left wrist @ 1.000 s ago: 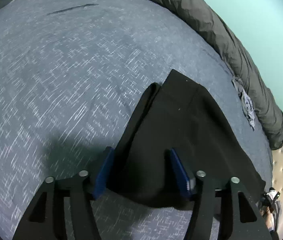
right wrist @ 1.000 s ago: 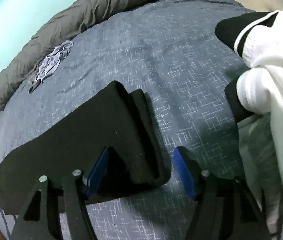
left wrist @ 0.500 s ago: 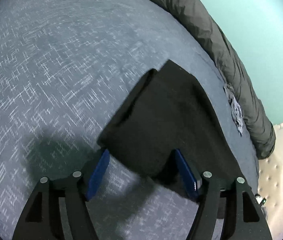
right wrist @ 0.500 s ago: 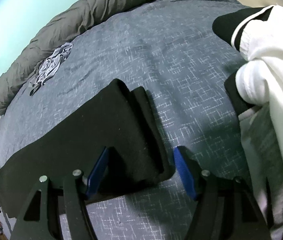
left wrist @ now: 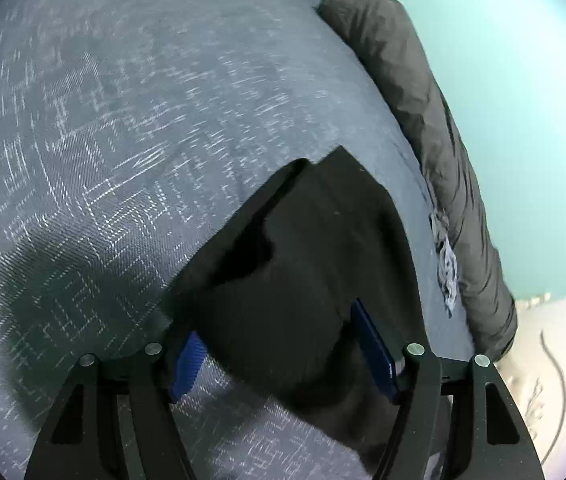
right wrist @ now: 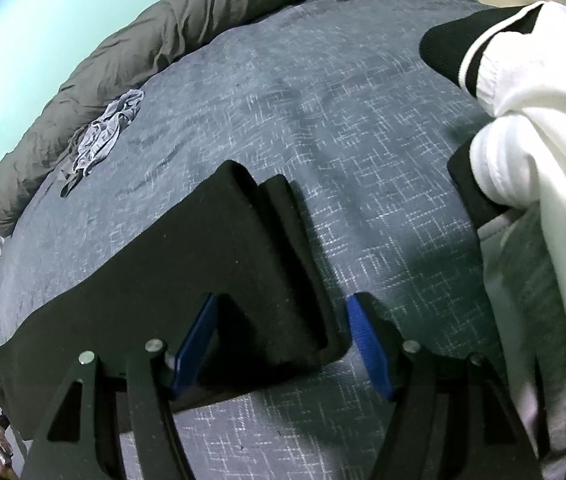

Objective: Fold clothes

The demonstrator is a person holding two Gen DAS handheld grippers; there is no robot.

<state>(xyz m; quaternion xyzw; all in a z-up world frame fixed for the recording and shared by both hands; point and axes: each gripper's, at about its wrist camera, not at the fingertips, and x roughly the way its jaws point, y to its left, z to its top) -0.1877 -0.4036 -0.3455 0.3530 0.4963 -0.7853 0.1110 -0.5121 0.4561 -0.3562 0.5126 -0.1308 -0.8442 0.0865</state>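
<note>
Black garment (right wrist: pixel 187 276): folded, lying flat on the blue-grey patterned bedspread (right wrist: pixel 323 92), a narrower folded layer showing along its right edge.

Left gripper (left wrist: pixel 283 344): over one end of the garment, blue pads (left wrist: pixel 187 364) spread wide, cloth lying between them, nothing pinched.

Right gripper (right wrist: pixel 279 340): over the other end, fingers spread, the garment's corner between them, pads clear of the cloth.

Grey rolled duvet (right wrist: pixel 131 52): along the far edge of the bed by the teal wall.

Small crumpled grey cloth (right wrist: pixel 103 132): just beside the duvet.

White jacket with black striped cuff (right wrist: pixel 523 80): heaped at the right.
</note>
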